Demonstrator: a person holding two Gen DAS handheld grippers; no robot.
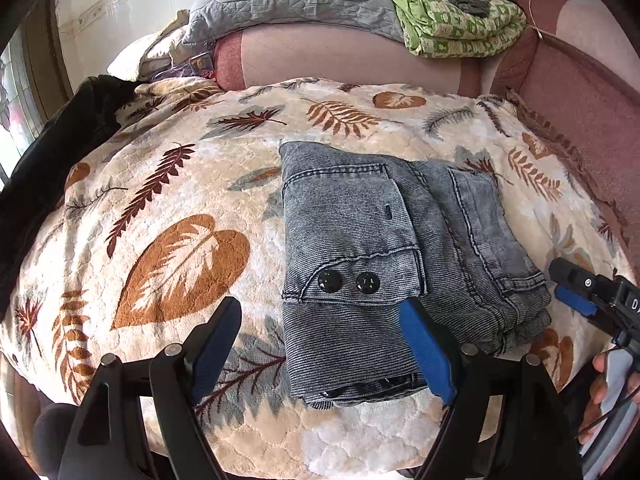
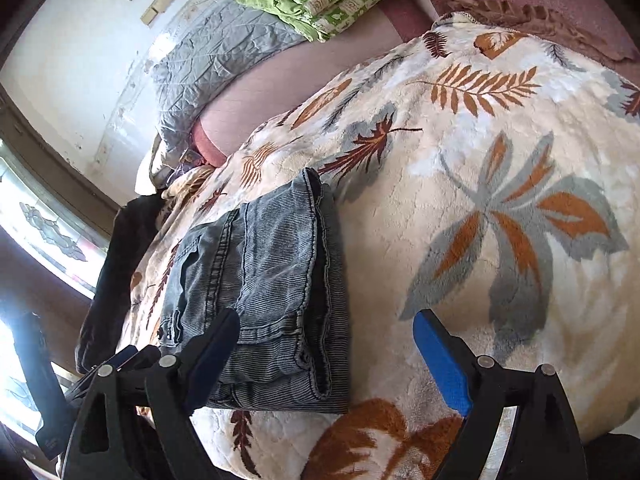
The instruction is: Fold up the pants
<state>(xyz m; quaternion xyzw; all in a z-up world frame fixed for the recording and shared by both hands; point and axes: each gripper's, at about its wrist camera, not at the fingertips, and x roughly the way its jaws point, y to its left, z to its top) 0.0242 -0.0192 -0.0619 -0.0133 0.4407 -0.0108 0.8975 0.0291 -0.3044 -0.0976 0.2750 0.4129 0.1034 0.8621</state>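
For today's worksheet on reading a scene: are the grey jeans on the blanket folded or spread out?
Folded: the jeans lie as a compact stack, layered edges showing.

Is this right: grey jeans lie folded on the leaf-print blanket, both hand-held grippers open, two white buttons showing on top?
One thing is off: the two buttons are black, not white, as the left wrist view shows. The rest holds: the grey jeans lie folded on the leaf-print blanket, and the left hand-held gripper and right hand-held gripper are both open.
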